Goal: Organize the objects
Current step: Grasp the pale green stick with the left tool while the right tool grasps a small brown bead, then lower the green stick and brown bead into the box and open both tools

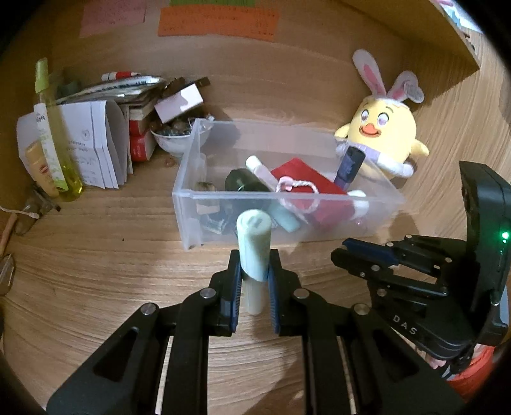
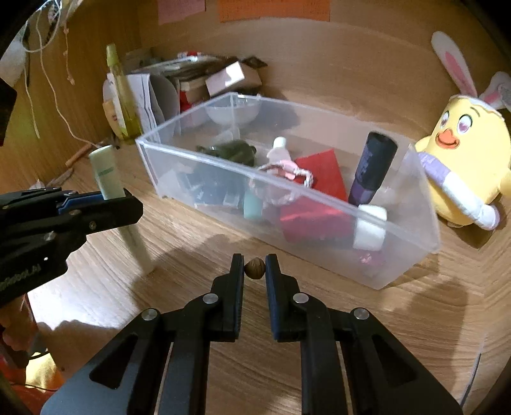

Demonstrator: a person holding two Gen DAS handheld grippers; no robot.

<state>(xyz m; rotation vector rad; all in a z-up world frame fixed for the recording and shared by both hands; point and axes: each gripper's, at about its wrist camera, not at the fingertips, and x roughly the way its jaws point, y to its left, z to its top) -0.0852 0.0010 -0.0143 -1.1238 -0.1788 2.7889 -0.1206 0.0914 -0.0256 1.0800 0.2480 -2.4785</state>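
Observation:
My left gripper (image 1: 254,271) is shut on a pale green tube (image 1: 254,242), held upright above the wooden desk just in front of the clear plastic bin (image 1: 191,194). The tube also shows in the right wrist view (image 2: 107,174), clamped in the left gripper (image 2: 105,199). My right gripper (image 2: 254,268) is shut on a small brown nut (image 2: 254,268), in front of the bin's near wall (image 2: 399,255). The right gripper shows at the right of the left wrist view (image 1: 351,252). The bin holds a red pouch (image 2: 322,175), a dark purple tube (image 2: 372,169), a white-capped bottle (image 2: 279,150) and other small items.
A yellow chick plush with bunny ears (image 1: 381,131) sits right of the bin against the wooden wall. At the back left stand a yellow-green bottle (image 1: 56,137), folded papers (image 1: 95,143), a small box (image 1: 179,103) and a bowl (image 1: 171,139). Coloured notes (image 1: 217,22) hang on the wall.

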